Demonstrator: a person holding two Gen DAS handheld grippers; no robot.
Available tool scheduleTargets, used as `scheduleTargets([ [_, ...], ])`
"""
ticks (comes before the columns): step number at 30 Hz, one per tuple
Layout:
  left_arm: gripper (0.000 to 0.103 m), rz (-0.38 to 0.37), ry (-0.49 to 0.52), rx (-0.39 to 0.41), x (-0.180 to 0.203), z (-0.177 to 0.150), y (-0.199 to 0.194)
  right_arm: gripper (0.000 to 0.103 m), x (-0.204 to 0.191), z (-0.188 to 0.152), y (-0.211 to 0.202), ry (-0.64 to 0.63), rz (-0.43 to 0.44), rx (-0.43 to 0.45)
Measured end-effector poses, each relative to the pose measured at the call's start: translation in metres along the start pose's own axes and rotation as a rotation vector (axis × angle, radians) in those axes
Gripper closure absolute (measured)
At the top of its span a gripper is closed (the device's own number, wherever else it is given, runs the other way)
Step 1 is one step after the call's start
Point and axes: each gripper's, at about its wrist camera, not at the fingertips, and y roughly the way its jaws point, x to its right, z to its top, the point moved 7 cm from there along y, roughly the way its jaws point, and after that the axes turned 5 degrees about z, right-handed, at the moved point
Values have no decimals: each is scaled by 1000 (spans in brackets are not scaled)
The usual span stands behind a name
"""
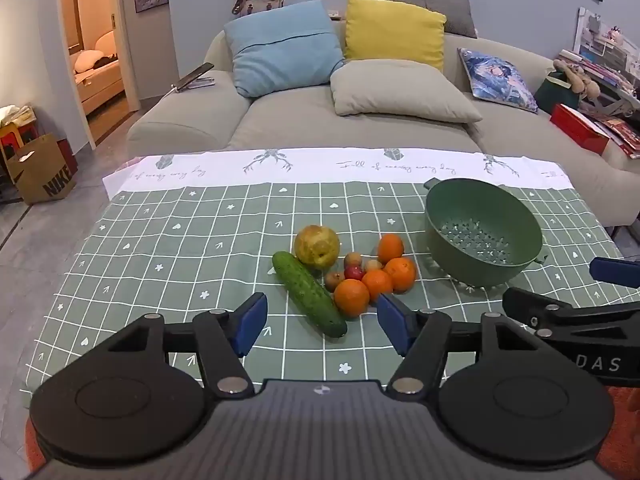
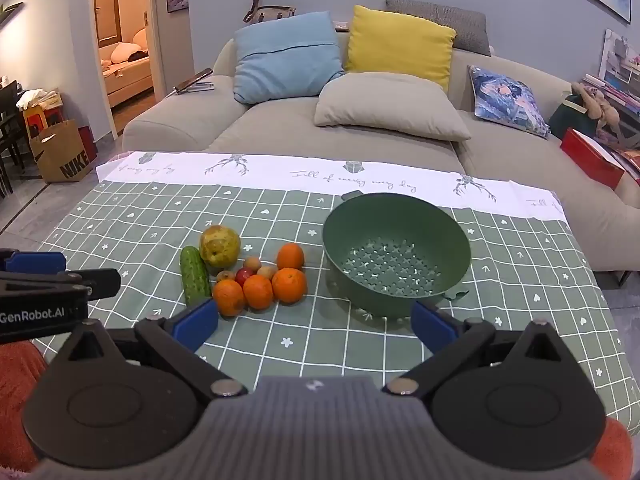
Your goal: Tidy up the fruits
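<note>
Left gripper (image 1: 322, 326) nearest, jaws spread, nothing between them, above the green checked cloth (image 1: 160, 248). Right gripper (image 2: 316, 326) also spread wide, empty. Fruit lies clustered mid-table: cucumber (image 1: 309, 299), pear (image 1: 317, 246), four oranges (image 1: 352, 297), several small fruits (image 1: 354, 272). Green colander (image 1: 483, 232) sits just right of the cluster, empty.
</note>
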Motion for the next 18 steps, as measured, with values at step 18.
scheduleTargets([
  [18, 30, -3, -2, 14, 0, 1, -5, 5, 2, -2, 1, 14, 7, -8],
])
